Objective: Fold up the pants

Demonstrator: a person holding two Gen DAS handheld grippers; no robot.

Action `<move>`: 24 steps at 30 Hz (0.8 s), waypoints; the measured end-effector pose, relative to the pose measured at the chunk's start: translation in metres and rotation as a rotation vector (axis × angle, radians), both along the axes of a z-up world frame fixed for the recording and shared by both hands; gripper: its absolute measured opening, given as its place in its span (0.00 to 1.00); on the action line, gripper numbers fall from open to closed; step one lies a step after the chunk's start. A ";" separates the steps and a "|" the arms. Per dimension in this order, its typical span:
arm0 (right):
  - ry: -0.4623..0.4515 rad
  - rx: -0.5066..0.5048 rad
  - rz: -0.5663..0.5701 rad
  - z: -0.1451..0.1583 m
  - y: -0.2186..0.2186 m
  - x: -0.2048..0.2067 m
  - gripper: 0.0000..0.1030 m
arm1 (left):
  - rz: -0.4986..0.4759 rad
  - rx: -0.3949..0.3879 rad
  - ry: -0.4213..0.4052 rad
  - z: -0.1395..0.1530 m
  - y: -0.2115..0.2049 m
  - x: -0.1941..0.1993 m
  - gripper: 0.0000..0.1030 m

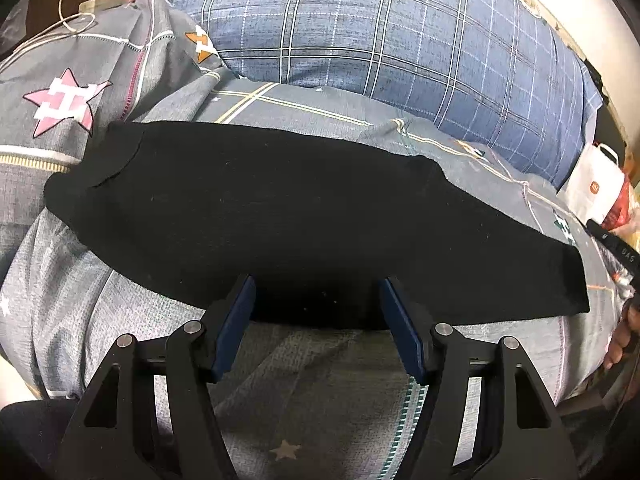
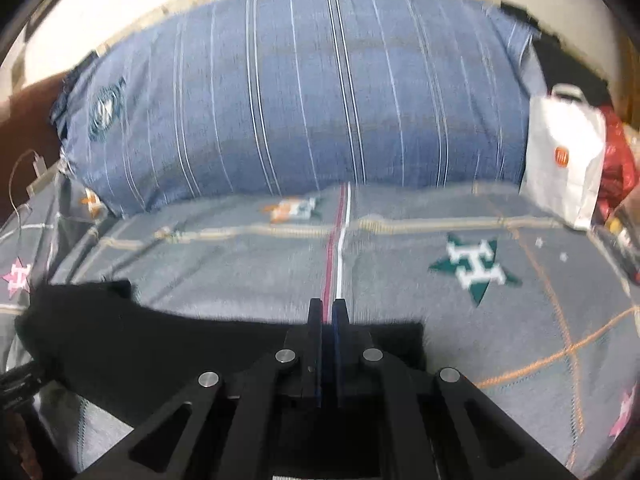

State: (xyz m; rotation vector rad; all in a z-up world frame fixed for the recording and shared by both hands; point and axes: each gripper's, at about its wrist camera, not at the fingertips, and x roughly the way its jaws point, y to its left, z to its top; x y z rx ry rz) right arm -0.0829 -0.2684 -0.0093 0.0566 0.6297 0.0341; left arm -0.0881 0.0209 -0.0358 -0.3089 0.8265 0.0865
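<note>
Pants half-folded on bed, more folds prob. left.

One pair of black pants lies flat as a long band across the bed, near its front edge, legs apparently already stacked; folding lengthwise looks still to do. Two grippers: left hand-held gripper is spread, pads over the band's near edge, nothing pinched; right hand-held gripper is pressed together w/ nothing visible btwn the pads, above the band's right end. Also one blue plaid pillow at the back edge, one white paper bag at the right edge.
</note>
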 end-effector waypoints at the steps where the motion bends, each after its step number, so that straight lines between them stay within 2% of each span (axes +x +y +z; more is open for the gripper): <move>1: -0.030 -0.012 -0.006 0.005 0.001 -0.003 0.03 | 0.003 -0.001 -0.004 0.000 0.000 -0.001 0.63; 3: -0.090 -0.022 -0.017 0.013 0.002 -0.009 0.04 | 0.004 0.003 -0.008 0.001 -0.001 -0.003 0.63; 5: -0.110 -0.016 -0.020 0.018 0.002 -0.010 0.13 | 0.008 0.017 -0.016 0.002 -0.003 -0.005 0.63; 6: -0.115 -0.025 -0.028 0.018 0.003 -0.010 0.30 | 0.005 0.030 -0.023 0.003 -0.005 -0.006 0.63; 7: -0.122 -0.038 -0.040 0.019 0.004 -0.011 0.52 | 0.000 0.040 -0.026 0.004 -0.006 -0.007 0.63; 9: -0.134 -0.059 -0.060 0.018 0.007 -0.012 0.66 | -0.011 0.065 -0.045 0.008 -0.010 -0.010 0.63; 13: -0.091 -0.127 -0.073 0.012 0.013 -0.007 0.66 | -0.044 0.118 -0.101 0.017 -0.020 -0.017 0.63; 17: -0.165 -0.222 -0.146 0.015 0.016 -0.016 0.67 | -0.074 0.156 -0.144 0.024 -0.026 -0.021 0.63; 19: -0.099 -0.225 -0.168 0.006 0.010 -0.008 0.67 | -0.089 0.152 -0.160 0.026 -0.028 -0.022 0.63; 21: 0.024 -0.185 -0.152 -0.005 0.002 0.003 0.66 | -0.116 0.141 -0.178 0.028 -0.029 -0.023 0.63; 24: 0.031 -0.181 -0.181 -0.003 -0.005 0.003 0.65 | -0.129 0.154 -0.194 0.029 -0.034 -0.025 0.63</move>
